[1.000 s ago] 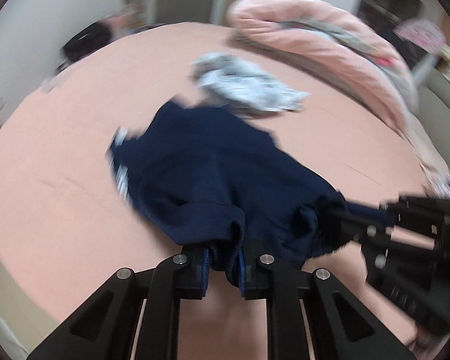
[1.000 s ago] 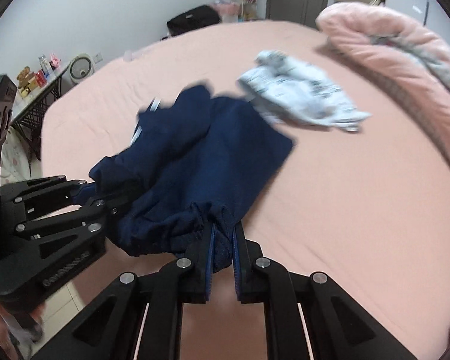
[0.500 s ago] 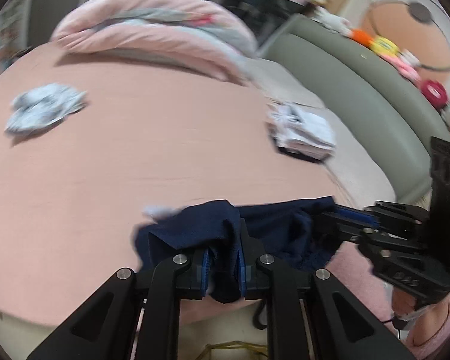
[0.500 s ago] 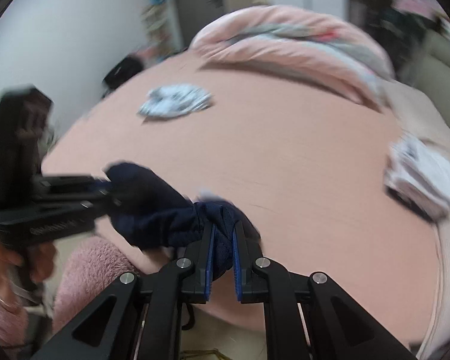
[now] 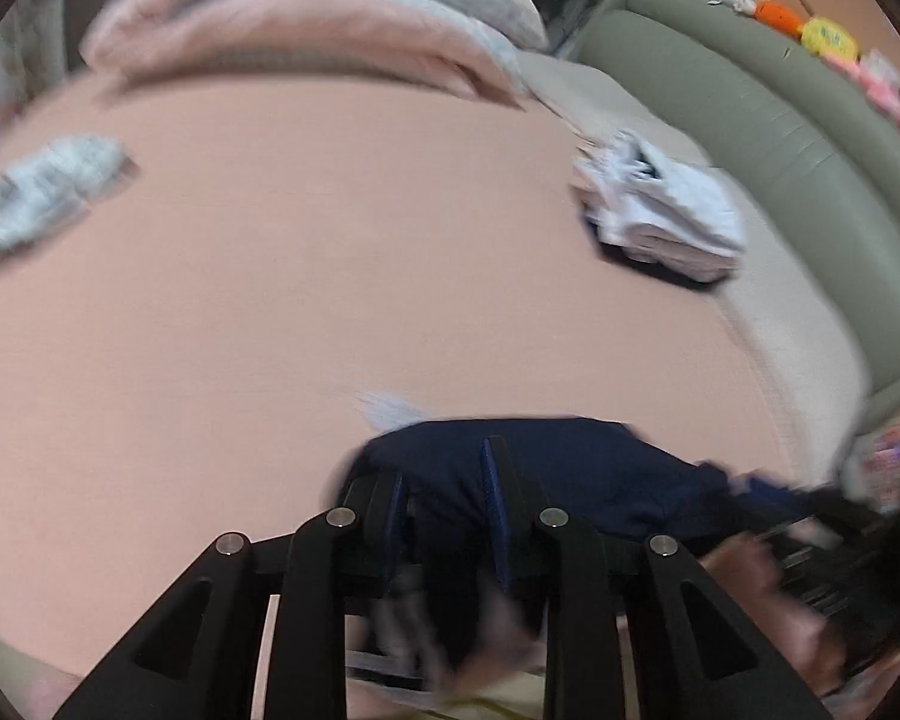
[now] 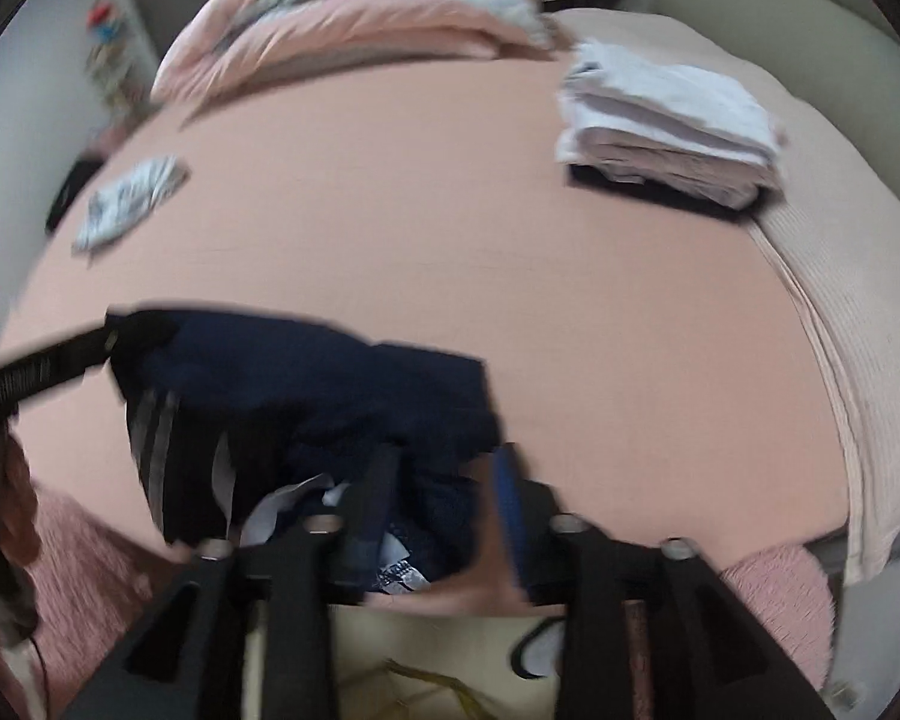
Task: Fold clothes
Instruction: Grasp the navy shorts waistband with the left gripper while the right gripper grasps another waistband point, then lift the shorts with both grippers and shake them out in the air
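**Navy garment dumped at the near edge of the bed, both grippers spread open**

Closest in: left gripper (image 5: 444,480) with jaws spread apart, nothing pinched, navy cloth lying between and under the fingers. Same story for the right gripper (image 6: 444,468): jaws wide, blue pads visible, fabric bunched below them but not clamped. Pretty blurry in both views, so no fine detail on the contact.

Navy garment (image 6: 306,384) heaped in a loose pile right at the near edge of the pink bedsheet (image 6: 420,228), partly hanging over the side. White stripes (image 6: 153,426) showing along its left side, plus a white label or tag peeking out near the right gripper's left finger. In the left wrist view the same garment (image 5: 558,468) stretches off to the right toward the other gripper, with a small whitish bit sticking out at its far edge.

Pink fuzzy sleeve (image 6: 84,546) low on the left of the right wrist view.

Further out: stack of folded white clothes (image 6: 672,132) on the right side of the bed, well apart from the navy pile. Crumpled white patterned garment (image 6: 129,198) off to the left, also well apart.

Farthest back: rolled pink quilt (image 6: 354,18) across the head of the bed, and a grey-green sofa (image 5: 768,120) with plush toys along its top.
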Motion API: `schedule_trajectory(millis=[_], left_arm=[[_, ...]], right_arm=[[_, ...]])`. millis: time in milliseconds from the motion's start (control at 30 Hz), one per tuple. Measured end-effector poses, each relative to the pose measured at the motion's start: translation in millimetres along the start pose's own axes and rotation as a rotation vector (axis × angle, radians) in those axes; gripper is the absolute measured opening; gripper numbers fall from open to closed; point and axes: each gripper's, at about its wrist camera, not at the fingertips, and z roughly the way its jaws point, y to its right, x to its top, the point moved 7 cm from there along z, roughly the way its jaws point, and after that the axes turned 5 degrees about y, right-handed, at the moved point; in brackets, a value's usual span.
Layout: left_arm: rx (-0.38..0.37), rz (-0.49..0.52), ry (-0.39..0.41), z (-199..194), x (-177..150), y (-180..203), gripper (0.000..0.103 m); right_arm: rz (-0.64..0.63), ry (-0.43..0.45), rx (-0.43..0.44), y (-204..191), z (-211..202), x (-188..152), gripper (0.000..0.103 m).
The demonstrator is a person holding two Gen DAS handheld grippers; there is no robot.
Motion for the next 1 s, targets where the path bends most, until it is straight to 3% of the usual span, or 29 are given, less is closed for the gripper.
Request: schedule_trajectory(millis=[67, 167, 267, 400, 533, 600, 700, 767, 900, 1000], left_arm=[[0.023, -0.004, 0.022, -8.2, -5.5, -12.6, 0.021], [-0.035, -0.041, 0.062, -28.5, -12.5, -23.4, 0.021], [-0.049, -0.057, 0.111, -30.2, -9.9, -20.1, 0.022], [-0.042, -0.009, 0.025, -10.2, -22.4, -11.4, 0.022], [-0.052, 0.052, -0.075, 14.3, -41.4, 2.8, 0.022], [-0.057, 0.082, -0.125, 26.3, -50.9, 9.7, 0.022], [-0.065, 0.128, -0.2, 44.0, -65.0, 19.9, 0.022], [-0.064, 0.152, -0.234, 55.5, -69.7, 25.6, 0.022], [-0.004, 0.05, -0.092, 66.4, -18.3, 16.1, 0.022], [0.023, -0.024, -0.044, 67.8, -1.5, 3.9, 0.022]], right_arm=[[0.012, 0.016, -0.014, 5.1, -1.8, -1.1, 0.05], [0.017, 0.025, -0.024, 10.9, -1.4, -5.1, 0.05], [-0.068, -0.062, 0.032, 0.9, 21.3, -25.0, 0.05], [-0.217, -0.163, -0.023, -19.8, 64.4, -46.7, 0.052], [-0.267, -0.213, -0.034, -30.2, 89.7, -56.0, 0.052], [-0.301, -0.192, -0.031, -36.4, 84.3, -50.3, 0.051], [-0.248, -0.137, 0.015, -40.4, 75.2, -29.6, 0.046], [-0.215, -0.07, -0.025, -34.5, 69.8, -11.2, 0.046], [-0.094, 0.109, -0.076, -18.4, 28.9, 28.7, 0.046], [-0.15, 0.066, 0.001, -29.2, 19.3, 20.3, 0.049]])
